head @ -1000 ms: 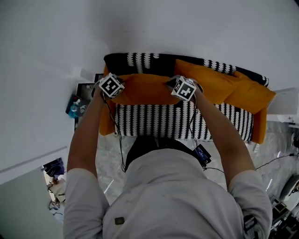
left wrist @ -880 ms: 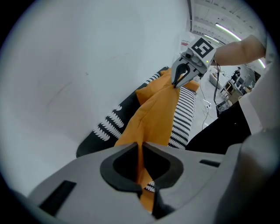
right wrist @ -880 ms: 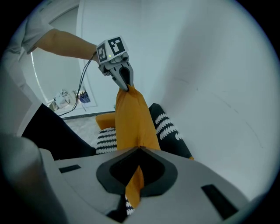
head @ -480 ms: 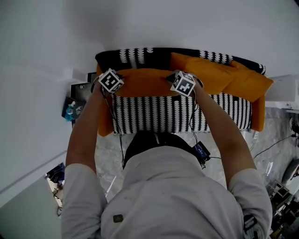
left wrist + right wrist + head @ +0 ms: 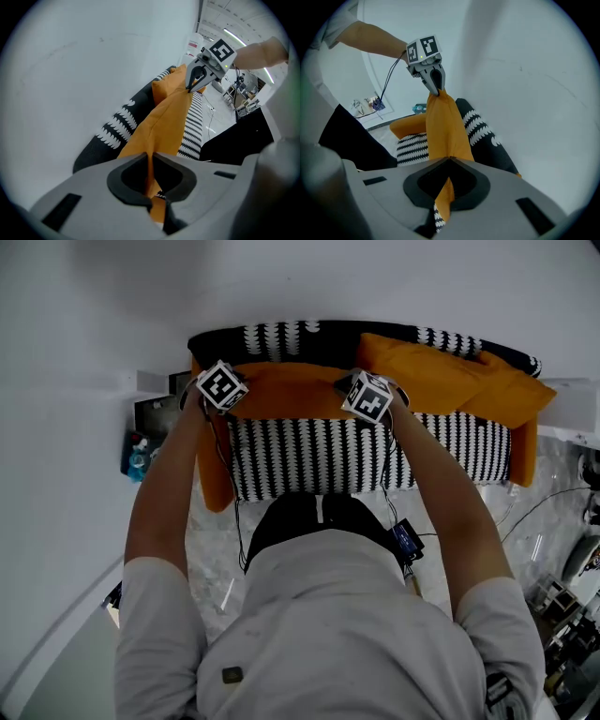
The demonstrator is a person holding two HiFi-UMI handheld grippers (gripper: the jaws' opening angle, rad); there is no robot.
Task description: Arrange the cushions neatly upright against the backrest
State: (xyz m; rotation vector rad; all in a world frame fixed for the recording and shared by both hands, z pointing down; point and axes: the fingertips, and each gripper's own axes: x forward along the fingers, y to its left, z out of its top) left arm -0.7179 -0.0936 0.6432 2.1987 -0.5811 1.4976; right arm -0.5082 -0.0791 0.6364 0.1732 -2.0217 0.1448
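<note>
**Both grippers pinch one orange cushion at the sofa's left end**

At the far left, beside the sofa, a low dark side stand [image 5: 155,418] carries a blue item [image 5: 138,457] too small to identify. Next comes the sofa's orange left armrest [image 5: 214,479], which borders the black-and-white patterned seat [image 5: 319,456].

The left gripper [image 5: 150,157] points steeply downward. Its jaws are nearly together, clamped on the top seam of the orange cushion [image 5: 291,390] near that cushion's left corner. The cushion stretches as a taut ridge between the two grippers, running along the front of the dark patterned backrest [image 5: 281,337] and just beside it. Its lower edge is hidden, so I cannot tell whether it rests on the seat.

The right gripper [image 5: 449,161] is also tilted steeply down. Its jaws are pressed almost closed on the same seam near the cushion's right corner, and orange fabric shows in the hollow between its pads.

Further right, a second cushion [image 5: 422,371] leans against the backrest. A third cushion [image 5: 511,395] touches it and reaches out over the orange right armrest [image 5: 522,454]. A plain white wall [image 5: 300,277] stands behind the sofa.
</note>
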